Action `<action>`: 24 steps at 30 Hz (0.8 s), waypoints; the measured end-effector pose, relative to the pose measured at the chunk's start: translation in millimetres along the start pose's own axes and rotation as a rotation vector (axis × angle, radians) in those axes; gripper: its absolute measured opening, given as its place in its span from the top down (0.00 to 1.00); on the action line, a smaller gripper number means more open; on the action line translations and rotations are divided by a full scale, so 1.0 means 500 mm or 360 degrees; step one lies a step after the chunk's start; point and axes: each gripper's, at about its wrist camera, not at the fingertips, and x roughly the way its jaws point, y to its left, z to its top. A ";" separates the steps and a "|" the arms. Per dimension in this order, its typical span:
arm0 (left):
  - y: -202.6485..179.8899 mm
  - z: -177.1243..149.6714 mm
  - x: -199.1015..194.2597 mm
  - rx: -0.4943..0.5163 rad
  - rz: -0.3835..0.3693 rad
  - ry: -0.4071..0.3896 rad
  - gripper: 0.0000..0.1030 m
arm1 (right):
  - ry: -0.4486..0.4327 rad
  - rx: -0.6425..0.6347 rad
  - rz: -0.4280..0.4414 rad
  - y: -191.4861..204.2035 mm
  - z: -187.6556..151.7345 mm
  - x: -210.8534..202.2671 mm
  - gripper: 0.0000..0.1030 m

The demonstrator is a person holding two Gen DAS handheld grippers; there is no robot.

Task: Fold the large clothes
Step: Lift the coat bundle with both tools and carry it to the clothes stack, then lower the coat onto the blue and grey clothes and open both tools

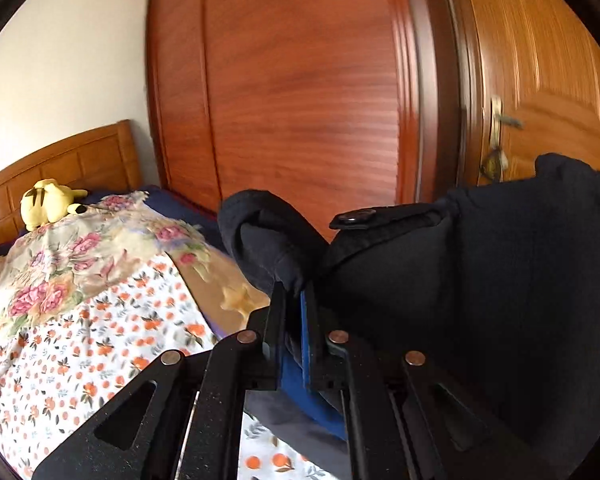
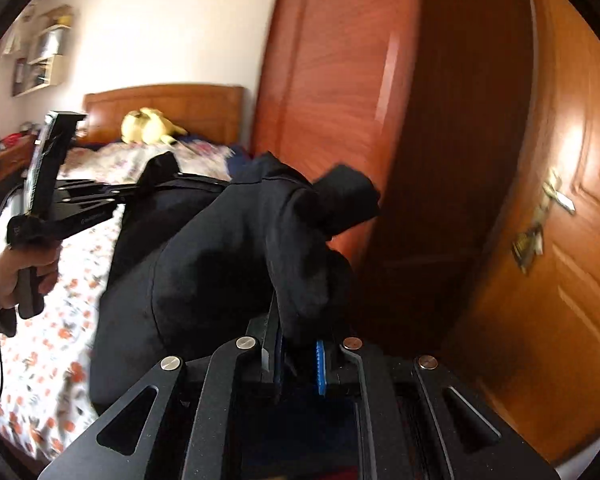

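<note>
Left wrist view is showing, from left to right, a yellow plush toy lying by the headboard, a floral bedspread covering the bed, and the left gripper pinching a fold of the dark garment, which is hanging lifted above the bed in front of the wooden wardrobe. Right wrist view is showing a hand gripping the left tool's handle, then the same garment bunching between both tools, with the right gripper clamping its other edge.

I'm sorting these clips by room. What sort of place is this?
A bedroom, most likely: a bed with a floral cover and wooden headboard, a yellow plush toy lying at its head, and a tall wooden wardrobe standing beside a door.
</note>
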 end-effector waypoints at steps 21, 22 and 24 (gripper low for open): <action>0.008 -0.175 -0.167 0.0051 -0.0158 0.0083 0.16 | -0.0051 0.0046 -0.0049 0.066 0.026 -0.009 0.45; 0.011 -0.185 -0.182 0.0049 -0.0163 0.0085 0.16 | -0.0034 0.0048 -0.0029 0.076 0.027 -0.005 0.45; 0.017 -0.202 -0.203 0.0037 -0.0168 0.0084 0.16 | 0.0046 0.0068 -0.0023 0.080 0.027 0.026 0.45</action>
